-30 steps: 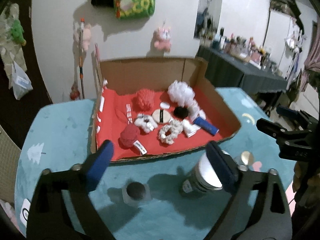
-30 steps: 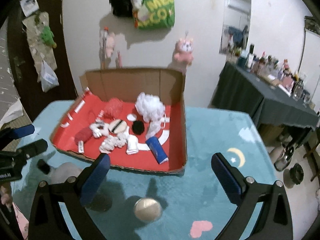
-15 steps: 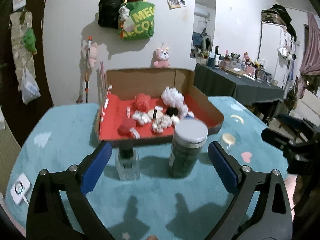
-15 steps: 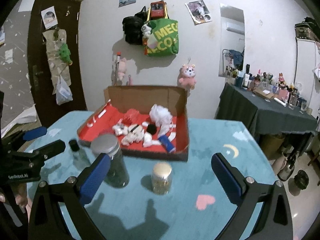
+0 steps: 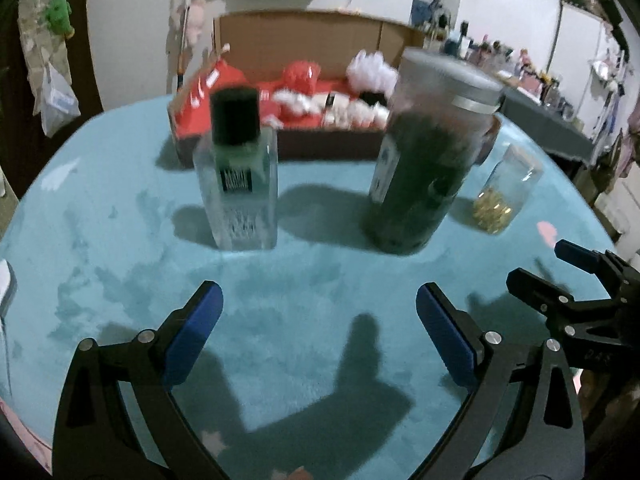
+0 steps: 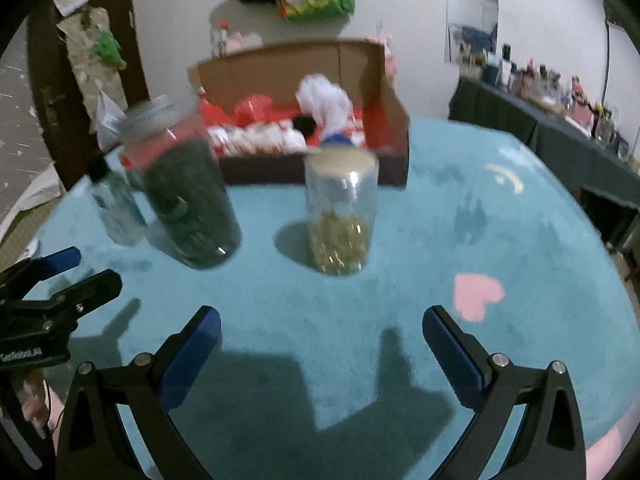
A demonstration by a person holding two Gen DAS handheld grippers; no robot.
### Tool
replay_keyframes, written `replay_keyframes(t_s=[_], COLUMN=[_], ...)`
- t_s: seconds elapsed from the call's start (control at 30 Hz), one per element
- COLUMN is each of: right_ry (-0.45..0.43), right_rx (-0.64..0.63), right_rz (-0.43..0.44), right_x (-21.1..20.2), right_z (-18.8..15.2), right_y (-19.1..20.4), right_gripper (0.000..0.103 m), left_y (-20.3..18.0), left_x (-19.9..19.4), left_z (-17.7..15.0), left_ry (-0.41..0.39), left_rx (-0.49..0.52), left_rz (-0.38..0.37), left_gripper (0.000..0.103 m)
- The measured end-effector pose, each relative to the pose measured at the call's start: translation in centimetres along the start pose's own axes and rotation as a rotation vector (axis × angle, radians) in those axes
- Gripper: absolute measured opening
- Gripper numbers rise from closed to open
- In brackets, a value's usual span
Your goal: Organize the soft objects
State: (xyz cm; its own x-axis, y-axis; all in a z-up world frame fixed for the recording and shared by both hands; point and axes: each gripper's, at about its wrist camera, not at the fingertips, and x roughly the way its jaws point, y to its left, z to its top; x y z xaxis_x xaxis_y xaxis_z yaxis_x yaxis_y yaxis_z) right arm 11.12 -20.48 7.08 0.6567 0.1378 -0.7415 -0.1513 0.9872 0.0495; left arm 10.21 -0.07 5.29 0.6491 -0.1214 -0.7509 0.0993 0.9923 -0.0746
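An open cardboard box (image 5: 312, 36) with a red lining stands at the far side of the teal table; in the right wrist view the box (image 6: 288, 64) is also far ahead. Inside lie soft items: a white pouf (image 5: 372, 68), a red pouf (image 5: 302, 74) and small white pieces (image 5: 348, 110), all blurred. The right wrist view shows the white pouf (image 6: 324, 96) and red pouf (image 6: 252, 106) too. My left gripper (image 5: 318, 308) is open and empty, low over the table. My right gripper (image 6: 320, 324) is open and empty beside it.
Between the grippers and the box stand a clear bottle with a black cap (image 5: 240, 176), a tall dark jar with a grey lid (image 5: 428, 152) and a small jar of gold bits (image 6: 340, 216). The table top (image 5: 320, 360) is teal plush with a pink heart (image 6: 476, 292).
Both grippers have dropped low and drawn back from the box. The bottle and jars now loom large in front, and both grippers stay open.
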Motion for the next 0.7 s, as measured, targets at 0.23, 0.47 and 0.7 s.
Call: replay_keyframes(t_s=[0.23, 0.47, 0.7], right_ry=[0.074, 0.061, 0.056], right_rx=[0.001, 0.008, 0.008], right_rz=[-0.056, -0.07, -0.071], right_x=[2.5, 2.6, 2.6], right_z=[-0.7, -0.7, -0.8], right_y=[-0.3, -0.2, -0.3], right_gripper=[0.103, 0.103, 0.103], left_y=[-0.4, -0.5, -0.4], left_x=[2.6, 2.6, 2.8], left_z=[-0.5, -0.7, -0.7], left_ry=[0.066, 0.058, 0.051], left_rx=[0.009, -0.006, -0.005], left_rz=[0.079, 0.095, 0.095], left_gripper=[0.1, 0.103, 0.103])
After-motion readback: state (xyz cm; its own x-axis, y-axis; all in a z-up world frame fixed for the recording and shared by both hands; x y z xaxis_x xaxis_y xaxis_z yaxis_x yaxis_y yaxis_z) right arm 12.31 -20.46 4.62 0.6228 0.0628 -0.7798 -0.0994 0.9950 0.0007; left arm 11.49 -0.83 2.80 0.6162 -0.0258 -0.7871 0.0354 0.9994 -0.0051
